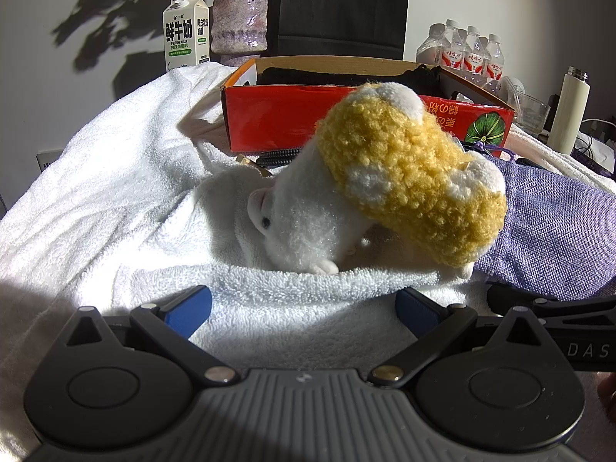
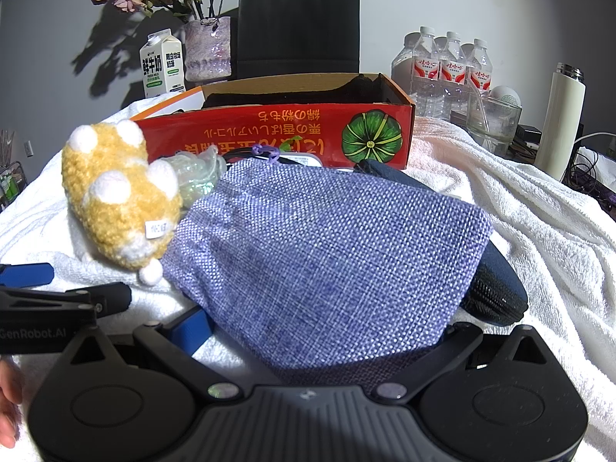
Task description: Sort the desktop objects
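sorting barely begun: the fluffy white-and-yellow plush toy at centre frame and the woven lilac fabric pouch lie on the white towel, outside the red cardboard box behind; left tool and right tool gape apart, the pouch's near end between the right tool's fingers, ungripped.

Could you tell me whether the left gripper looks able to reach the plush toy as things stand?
Probably yes: the left gripper is open, and the plush toy lies straight ahead on the white towel, with nothing between them.
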A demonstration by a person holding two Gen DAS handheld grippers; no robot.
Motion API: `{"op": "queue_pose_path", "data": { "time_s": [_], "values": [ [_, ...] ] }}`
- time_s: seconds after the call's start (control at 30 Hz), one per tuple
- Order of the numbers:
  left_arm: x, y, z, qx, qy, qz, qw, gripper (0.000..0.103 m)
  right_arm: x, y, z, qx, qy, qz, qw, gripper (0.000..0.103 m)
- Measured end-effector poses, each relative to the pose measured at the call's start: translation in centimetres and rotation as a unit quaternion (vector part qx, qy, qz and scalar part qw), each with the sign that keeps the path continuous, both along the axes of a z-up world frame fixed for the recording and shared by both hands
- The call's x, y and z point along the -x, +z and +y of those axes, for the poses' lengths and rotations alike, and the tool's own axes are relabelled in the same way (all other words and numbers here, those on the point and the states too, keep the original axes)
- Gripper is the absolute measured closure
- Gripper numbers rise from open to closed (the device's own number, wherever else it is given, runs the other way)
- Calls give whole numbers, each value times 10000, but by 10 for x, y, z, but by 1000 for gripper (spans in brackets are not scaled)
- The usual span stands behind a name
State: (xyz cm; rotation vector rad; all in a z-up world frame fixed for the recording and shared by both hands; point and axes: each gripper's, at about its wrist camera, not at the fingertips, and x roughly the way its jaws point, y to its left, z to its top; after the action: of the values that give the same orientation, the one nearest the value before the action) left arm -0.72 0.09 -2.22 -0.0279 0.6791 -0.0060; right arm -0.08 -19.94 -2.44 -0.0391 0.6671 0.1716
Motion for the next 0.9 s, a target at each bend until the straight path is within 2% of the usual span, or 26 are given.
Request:
{"op": "queue_pose_path", "data": {
  "time_s": [0.9],
  "values": [
    [0,-5,2,1,-1,-11,10000,0,0,0,0,-5,2,0,10000,0]
  ]
}}
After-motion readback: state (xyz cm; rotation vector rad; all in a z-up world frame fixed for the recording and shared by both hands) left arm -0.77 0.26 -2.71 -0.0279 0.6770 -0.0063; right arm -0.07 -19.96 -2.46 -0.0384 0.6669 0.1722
